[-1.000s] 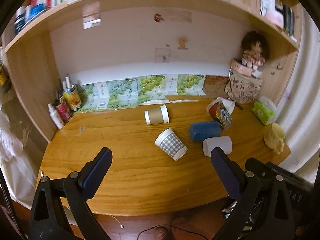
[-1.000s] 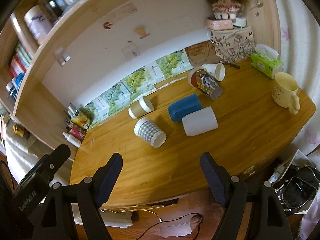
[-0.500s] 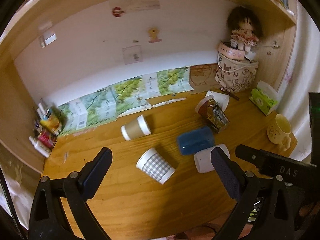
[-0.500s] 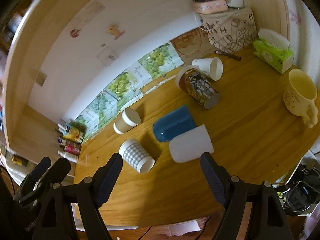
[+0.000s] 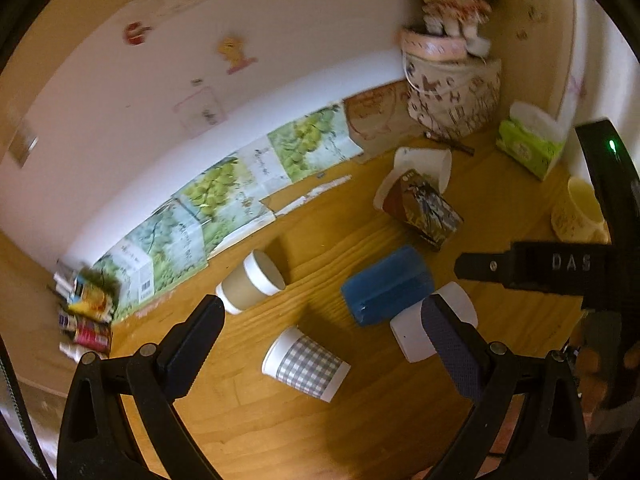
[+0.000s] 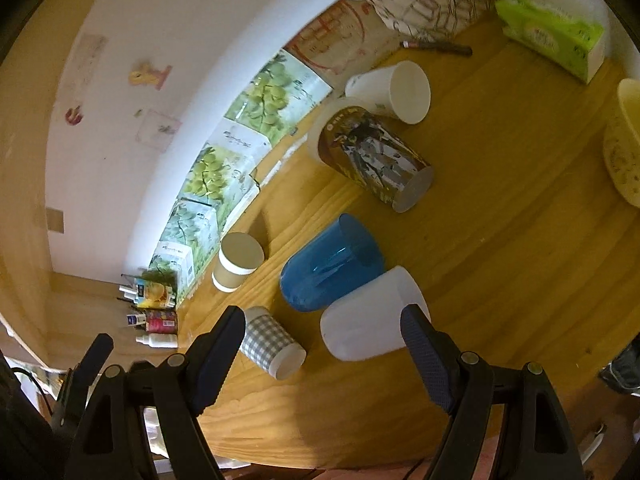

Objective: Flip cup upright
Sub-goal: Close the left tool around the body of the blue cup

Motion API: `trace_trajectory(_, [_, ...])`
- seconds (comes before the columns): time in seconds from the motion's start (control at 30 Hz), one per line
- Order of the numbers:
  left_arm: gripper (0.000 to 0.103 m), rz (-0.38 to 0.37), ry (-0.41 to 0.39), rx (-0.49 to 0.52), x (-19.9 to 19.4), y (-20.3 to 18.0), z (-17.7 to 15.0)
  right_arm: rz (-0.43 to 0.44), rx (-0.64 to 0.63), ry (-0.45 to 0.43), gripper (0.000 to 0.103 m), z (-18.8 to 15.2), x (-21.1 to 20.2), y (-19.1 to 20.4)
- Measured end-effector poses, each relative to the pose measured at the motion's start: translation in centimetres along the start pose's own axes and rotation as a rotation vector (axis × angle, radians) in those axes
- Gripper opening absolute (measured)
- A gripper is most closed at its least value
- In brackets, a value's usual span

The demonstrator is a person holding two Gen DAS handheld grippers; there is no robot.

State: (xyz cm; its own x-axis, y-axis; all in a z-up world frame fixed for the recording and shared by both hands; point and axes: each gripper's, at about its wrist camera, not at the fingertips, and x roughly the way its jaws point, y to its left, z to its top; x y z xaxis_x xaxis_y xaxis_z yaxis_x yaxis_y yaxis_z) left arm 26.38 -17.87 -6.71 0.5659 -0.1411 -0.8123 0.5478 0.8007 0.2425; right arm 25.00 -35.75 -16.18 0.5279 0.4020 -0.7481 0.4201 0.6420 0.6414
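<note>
Several cups lie on their sides on the wooden desk [image 5: 248,420]: a grey checked paper cup [image 5: 306,364] [image 6: 272,344], a blue cup [image 5: 388,286] [image 6: 330,264], a white cup [image 5: 416,330] [image 6: 368,314], a brown sleeved cup [image 5: 250,288] [image 6: 236,262], a printed brown cup [image 5: 424,208] [image 6: 374,158] and a white paper cup [image 5: 428,162] [image 6: 392,90]. My left gripper [image 5: 320,340] is open above the checked cup. My right gripper [image 6: 324,344] is open, just above the white cup and the checked cup.
A yellow mug [image 5: 580,210] [image 6: 624,148] stands upright at the right edge. A green tissue box [image 5: 532,144] [image 6: 556,24], a patterned bag [image 5: 452,96] and a doll sit at the back right. Small bottles [image 5: 84,320] [image 6: 154,312] stand at the left. Grape-print boxes [image 5: 224,196] line the wall.
Both grippers have moved forward and down over the desk, closer to the cups. The cups have not moved. Both stay open.
</note>
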Motion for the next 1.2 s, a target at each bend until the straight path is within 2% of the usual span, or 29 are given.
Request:
trace_trajectory(0.37, [0.099,-0.037,0.101,0.219,5.5,-2.7,2.4,-0.012,0.077,0.066,0.081,3.5,2.1,-2.8])
trace_trajectory(0.73, [0.099,-0.099,0.188,0.483,10.2,-6.8,2.1,-0.046,0.117,0.077,0.081,5.4,2.4,-5.7])
trace_trajectory(1.0, [0.099,-0.132,0.242,0.579,13.1,-8.4,2.0,-0.059,0.105,0.073,0.081,6.4,2.7,-6.5])
trace_trajectory(1.2, [0.099,-0.198,0.317,0.609,15.2,-8.8,2.0,-0.052,0.094,0.092,0.081,7.0,3.6,-6.5])
